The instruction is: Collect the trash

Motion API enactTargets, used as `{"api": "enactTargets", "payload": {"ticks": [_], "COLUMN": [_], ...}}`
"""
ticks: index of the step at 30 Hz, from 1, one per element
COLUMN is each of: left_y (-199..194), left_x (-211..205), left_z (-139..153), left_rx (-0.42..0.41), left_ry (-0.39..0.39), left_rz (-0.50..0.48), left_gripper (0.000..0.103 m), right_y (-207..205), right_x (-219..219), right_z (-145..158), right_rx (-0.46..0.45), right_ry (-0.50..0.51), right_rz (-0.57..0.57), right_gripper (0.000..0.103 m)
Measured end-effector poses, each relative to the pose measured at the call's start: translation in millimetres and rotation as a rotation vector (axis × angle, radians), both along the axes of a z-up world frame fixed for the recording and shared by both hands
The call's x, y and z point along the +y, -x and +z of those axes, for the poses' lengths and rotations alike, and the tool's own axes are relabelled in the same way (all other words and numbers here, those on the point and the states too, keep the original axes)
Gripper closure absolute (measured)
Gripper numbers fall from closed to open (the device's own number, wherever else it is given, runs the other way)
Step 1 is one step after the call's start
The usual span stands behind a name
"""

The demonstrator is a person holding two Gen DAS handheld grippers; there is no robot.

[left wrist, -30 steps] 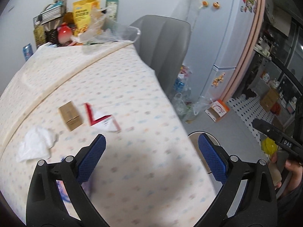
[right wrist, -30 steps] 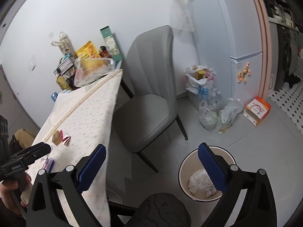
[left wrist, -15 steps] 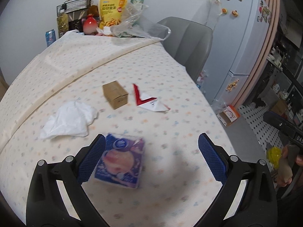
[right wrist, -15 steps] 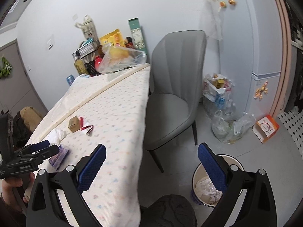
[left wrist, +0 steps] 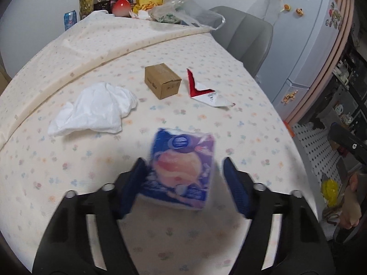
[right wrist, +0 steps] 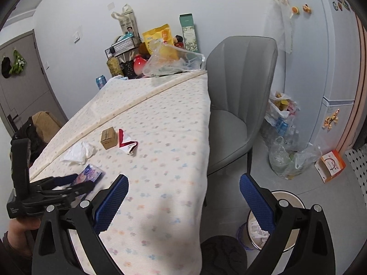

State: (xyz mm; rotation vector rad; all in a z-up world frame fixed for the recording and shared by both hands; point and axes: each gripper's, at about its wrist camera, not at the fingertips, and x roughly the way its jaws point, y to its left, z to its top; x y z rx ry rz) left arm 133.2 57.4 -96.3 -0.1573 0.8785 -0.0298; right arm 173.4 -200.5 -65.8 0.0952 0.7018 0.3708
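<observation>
A purple tissue pack (left wrist: 181,167) lies on the flowered tablecloth, between the fingers of my left gripper (left wrist: 183,188), which is open around it; the left pad is close, the right pad stands apart. Beyond it lie a crumpled white tissue (left wrist: 94,107), a small cardboard box (left wrist: 162,81) and a red-and-white torn wrapper (left wrist: 204,90). In the right wrist view my right gripper (right wrist: 183,204) is open and empty over the table's near corner, with the left gripper (right wrist: 68,185) and pack (right wrist: 89,174) to its left. A round trash bin (right wrist: 289,220) stands on the floor at lower right.
A grey chair (right wrist: 236,105) stands at the table's right side. Snack bags, a wire basket and a clear plastic bag (left wrist: 183,9) crowd the table's far end. Plastic bags of bottles (right wrist: 289,160) and an orange box (right wrist: 330,166) lie on the floor by the fridge (right wrist: 321,68).
My left gripper has moved forward over the tissue pack and its fingers have narrowed around it. My right gripper has swung left, from over the bin toward the table.
</observation>
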Motion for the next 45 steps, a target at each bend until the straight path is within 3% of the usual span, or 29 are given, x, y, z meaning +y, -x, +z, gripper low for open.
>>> {"api": "enactTargets", "payload": {"ticks": [6, 16, 24, 34, 37, 38, 39, 45], "left_y": [3, 15, 23, 30, 31, 31, 31, 33], "left_x": [11, 39, 68, 95, 98, 98, 98, 93], "left_z": [5, 36, 45, 42, 42, 43, 43, 45], "left_rx": [-0.012, -0.107, -0.146, -0.152, -0.154, -0.155, -0.155, -0.161], "left_ry": [0.043, 0.04, 0.045, 0.061, 0.065, 0.065, 0.065, 0.063], "left_rz": [0.021, 0.104, 0.176, 0.225, 0.23, 0.23, 0.229, 0.221], "left_gripper": [0.069, 0.07, 0.07, 0.069, 0.069, 0.069, 0.069, 0.069], "right_y": [-6, -24, -48, -81, -87, -87, -86, -73], "right_x": [10, 48, 108, 147, 154, 156, 158, 149], "right_z": [0, 6, -2, -26, -33, -35, -36, -30], "right_rx": [0.007, -0.004, 0.048, 0.119, 0.147, 0.16, 0.165, 0.133], "right_ry": [0.006, 0.019, 0.075, 0.108, 0.115, 0.117, 0.12, 0.099], "right_rz": [0.02, 0.109, 0.247, 0.267, 0.278, 0.293, 0.302, 0.293], "right_gripper": [0.008, 0.011, 0.04, 0.053, 0.078, 0.096, 0.1, 0.102]}}
